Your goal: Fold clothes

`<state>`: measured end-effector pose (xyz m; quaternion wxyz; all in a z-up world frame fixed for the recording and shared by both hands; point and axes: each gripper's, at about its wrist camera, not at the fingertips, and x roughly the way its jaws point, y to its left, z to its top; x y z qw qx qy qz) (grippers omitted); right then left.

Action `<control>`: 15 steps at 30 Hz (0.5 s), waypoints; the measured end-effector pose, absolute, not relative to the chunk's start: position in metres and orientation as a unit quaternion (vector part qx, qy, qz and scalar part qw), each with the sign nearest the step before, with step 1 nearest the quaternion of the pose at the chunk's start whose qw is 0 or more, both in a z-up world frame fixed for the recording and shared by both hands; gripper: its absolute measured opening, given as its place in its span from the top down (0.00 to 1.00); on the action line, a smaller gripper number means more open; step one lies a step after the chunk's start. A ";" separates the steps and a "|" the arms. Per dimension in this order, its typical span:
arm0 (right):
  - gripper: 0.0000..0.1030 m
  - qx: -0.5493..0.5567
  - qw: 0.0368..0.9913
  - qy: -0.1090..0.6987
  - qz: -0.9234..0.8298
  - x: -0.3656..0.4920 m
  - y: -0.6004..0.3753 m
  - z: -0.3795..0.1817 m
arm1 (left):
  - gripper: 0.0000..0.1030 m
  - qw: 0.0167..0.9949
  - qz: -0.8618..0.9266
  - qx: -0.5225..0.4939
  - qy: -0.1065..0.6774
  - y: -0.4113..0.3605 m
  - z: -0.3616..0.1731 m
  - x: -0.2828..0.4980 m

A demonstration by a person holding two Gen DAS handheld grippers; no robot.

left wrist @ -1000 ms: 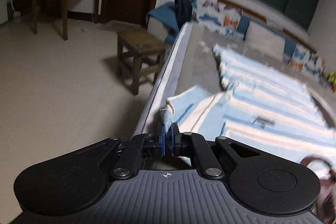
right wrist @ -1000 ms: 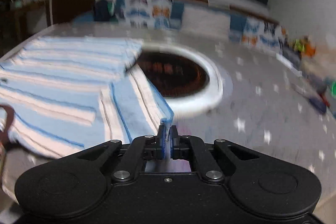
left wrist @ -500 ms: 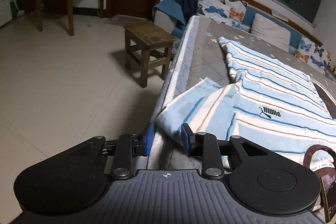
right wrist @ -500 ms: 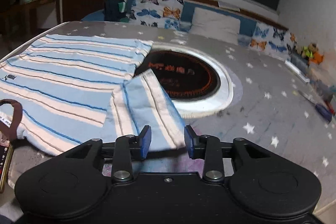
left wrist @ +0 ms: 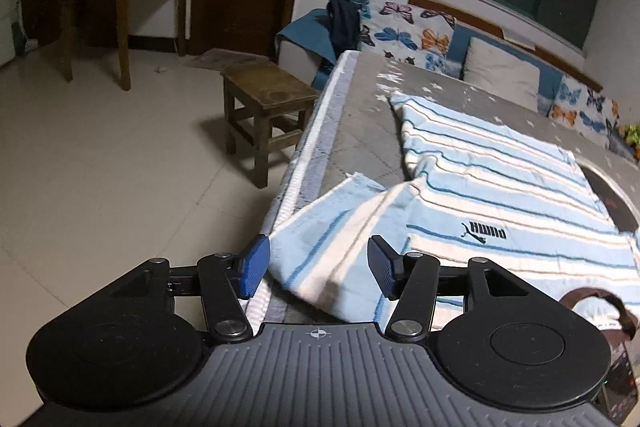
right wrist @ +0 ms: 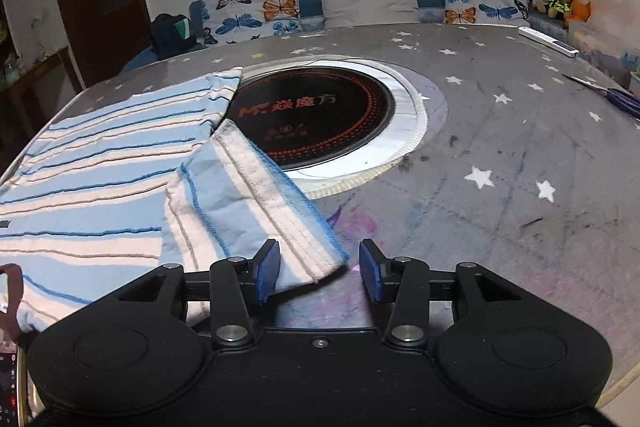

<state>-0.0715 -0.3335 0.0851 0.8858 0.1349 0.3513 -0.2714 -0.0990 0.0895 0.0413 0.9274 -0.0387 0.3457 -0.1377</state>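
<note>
While one star-printed grey table (right wrist: 500, 155) fills most of both views, a single blue-and-white striped shirt (left wrist: 492, 195) lies flat across its near-left part, printed side up with one black logo at about 3 o'clock in the left wrist view. One round black cooktop (right wrist: 316, 123) is set into the table's middle, ringed in white; the shirt's far edge reaches its rim at 10 o'clock from the disc's centre, and the right sleeve lies over its rim.

Two sleeves show, one per view. The left sleeve (left wrist: 324, 251) runs out to the table's padded edge toward 7 o'clock, and the right sleeve (right wrist: 248, 211) is folded in over the body, its cuff pointing to 5 o'clock.

One wooden stool (left wrist: 264, 107) stands on the floor at 10 o'clock of the left view, beside the table. Beyond the table runs one bench with butterfly cushions (right wrist: 260, 11). One pair of scissors (right wrist: 612, 93) lies at 3 o'clock near the table's right rim.

Both tools are spread wide and pinch nothing: the left gripper (left wrist: 318, 269) hangs over the left sleeve's end, the right gripper (right wrist: 318, 269) over the right sleeve's cuff, each with two blue pads apart.
</note>
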 end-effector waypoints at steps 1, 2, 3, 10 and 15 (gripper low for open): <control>0.54 0.138 0.886 0.350 -0.271 -0.072 -0.333 0.084 | 0.42 0.927 -0.138 -0.038 0.346 0.088 0.041 -0.100; 0.54 0.141 0.886 0.349 -0.271 -0.072 -0.333 0.083 | 0.41 0.927 -0.138 -0.037 0.346 0.086 0.040 -0.100; 0.54 0.145 0.886 0.348 -0.270 -0.072 -0.333 0.082 | 0.41 0.927 -0.139 -0.036 0.346 0.084 0.040 -0.100; 0.54 0.160 0.888 0.341 -0.264 -0.072 -0.330 0.079 | 0.38 0.927 -0.141 -0.030 0.346 0.071 0.037 -0.104; 0.71 0.165 0.892 0.336 -0.254 -0.075 -0.329 0.079 | 0.34 0.928 -0.141 -0.025 0.343 0.063 0.035 -0.111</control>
